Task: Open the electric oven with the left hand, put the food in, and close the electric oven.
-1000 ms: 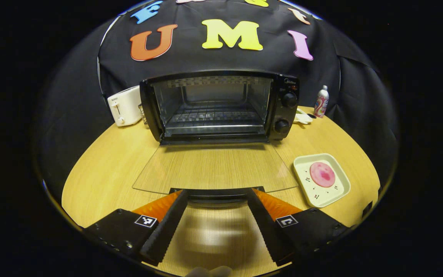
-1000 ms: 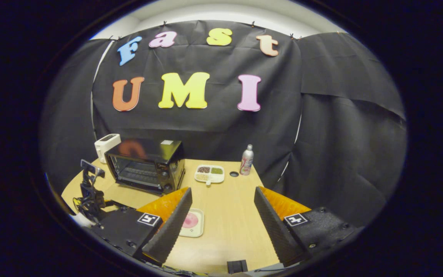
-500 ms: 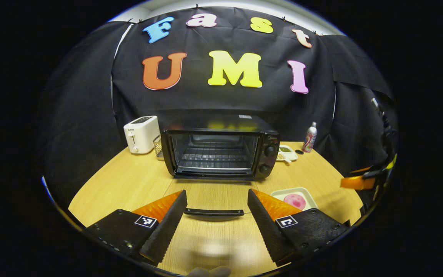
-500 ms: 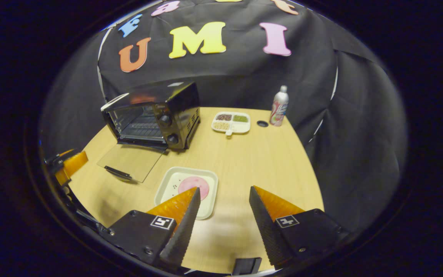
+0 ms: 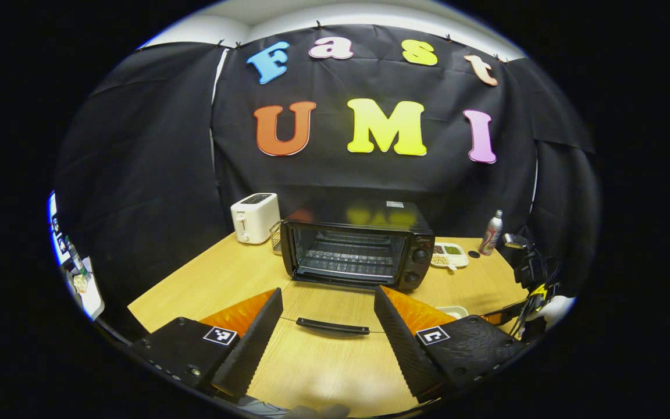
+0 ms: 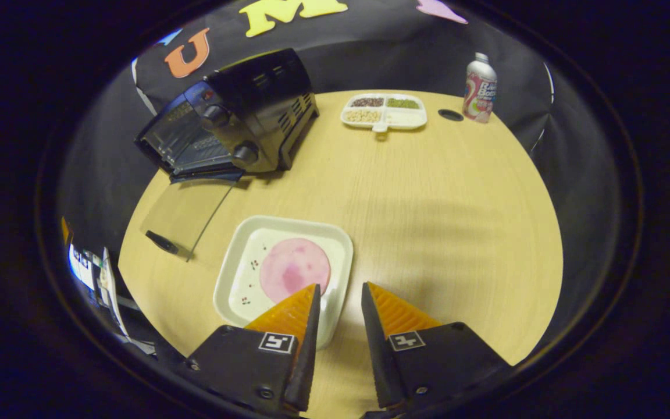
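The black electric oven [image 5: 358, 253] stands at the back of the round wooden table, its glass door [image 5: 335, 305] folded flat with the handle [image 5: 332, 326] toward me. My left gripper [image 5: 328, 291] hovers open, well back from that handle and holding nothing. In the right gripper view a white square plate [image 6: 288, 222] carries a round pink slice of food [image 6: 294, 270]. My right gripper [image 6: 339, 286] hangs low over the plate's near right edge, fingers narrowed but apart; one finger lies over the plate, the other just outside its rim. The oven [image 6: 236, 116] sits at the upper left.
A white toaster [image 5: 255, 216] stands left of the oven. A divided snack tray [image 6: 384, 110], a small table hole [image 6: 450, 114] and a bottle [image 6: 479, 87] sit at the back right. The table's near edge runs close under both grippers.
My left gripper has drawn back from the open oven door. The right gripper has dropped down toward the plate, and its fingers have come closer together.
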### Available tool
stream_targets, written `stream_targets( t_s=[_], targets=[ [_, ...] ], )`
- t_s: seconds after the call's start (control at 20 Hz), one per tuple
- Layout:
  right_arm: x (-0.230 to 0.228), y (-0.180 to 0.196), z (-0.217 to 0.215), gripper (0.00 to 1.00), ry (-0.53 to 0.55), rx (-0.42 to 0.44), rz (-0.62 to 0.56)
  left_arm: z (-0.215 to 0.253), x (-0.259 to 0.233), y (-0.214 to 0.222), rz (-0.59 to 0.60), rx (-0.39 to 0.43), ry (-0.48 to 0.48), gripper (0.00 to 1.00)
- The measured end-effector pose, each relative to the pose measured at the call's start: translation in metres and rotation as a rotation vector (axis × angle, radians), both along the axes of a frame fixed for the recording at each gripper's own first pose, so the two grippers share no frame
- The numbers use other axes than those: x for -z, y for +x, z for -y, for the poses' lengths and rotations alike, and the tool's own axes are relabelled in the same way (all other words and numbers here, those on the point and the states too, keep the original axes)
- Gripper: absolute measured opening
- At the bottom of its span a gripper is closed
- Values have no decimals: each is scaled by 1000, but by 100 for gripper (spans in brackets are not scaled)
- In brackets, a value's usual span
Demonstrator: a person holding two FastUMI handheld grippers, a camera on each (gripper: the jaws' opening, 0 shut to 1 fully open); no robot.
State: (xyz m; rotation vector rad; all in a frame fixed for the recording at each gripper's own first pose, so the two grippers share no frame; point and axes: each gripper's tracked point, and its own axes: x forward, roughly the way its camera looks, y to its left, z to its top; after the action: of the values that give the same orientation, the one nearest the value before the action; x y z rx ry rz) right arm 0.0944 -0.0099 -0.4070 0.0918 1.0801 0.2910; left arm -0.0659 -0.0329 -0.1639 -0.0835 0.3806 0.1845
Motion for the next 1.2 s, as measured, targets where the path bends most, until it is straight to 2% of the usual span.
stream_targets(
  t_s=[0.15,0.3,0.35,0.4,0.45,0.55,0.7,0.8,0.85,0.95,1.1,1.2],
  targets=[
    [8,0,4,30,-22,2,-81,7,-6,-10,0,-30,7,96],
    [7,1,6,30,-78,8,-175,8,-12,-14,17,-44,-21,96],
    [7,2,7,28,-99,21,-201,7,-14,-14,24,-48,-30,96],
    [7,4,9,22,-113,29,-223,5,-16,-13,31,-49,-38,96],
    [8,5,9,15,-121,32,-239,6,-15,-12,36,-45,-43,96],
    [6,4,8,15,-128,24,-264,3,-15,-10,48,-27,-53,96],
    [6,4,7,5,-118,44,-300,-4,-13,-4,61,13,-75,96],
    [7,5,6,6,-110,51,-319,-13,-10,-4,64,35,-97,96],
    [6,4,6,2,-102,38,-326,-17,-11,-4,67,49,-104,96],
    [6,4,7,1,-62,28,-331,-27,-10,-5,69,74,-104,96],
    [4,-7,2,4,82,33,-350,-43,-13,-6,66,110,-92,96],
    [4,-13,-1,4,209,72,-327,-53,-20,-7,67,131,-84,96]
  ],
)
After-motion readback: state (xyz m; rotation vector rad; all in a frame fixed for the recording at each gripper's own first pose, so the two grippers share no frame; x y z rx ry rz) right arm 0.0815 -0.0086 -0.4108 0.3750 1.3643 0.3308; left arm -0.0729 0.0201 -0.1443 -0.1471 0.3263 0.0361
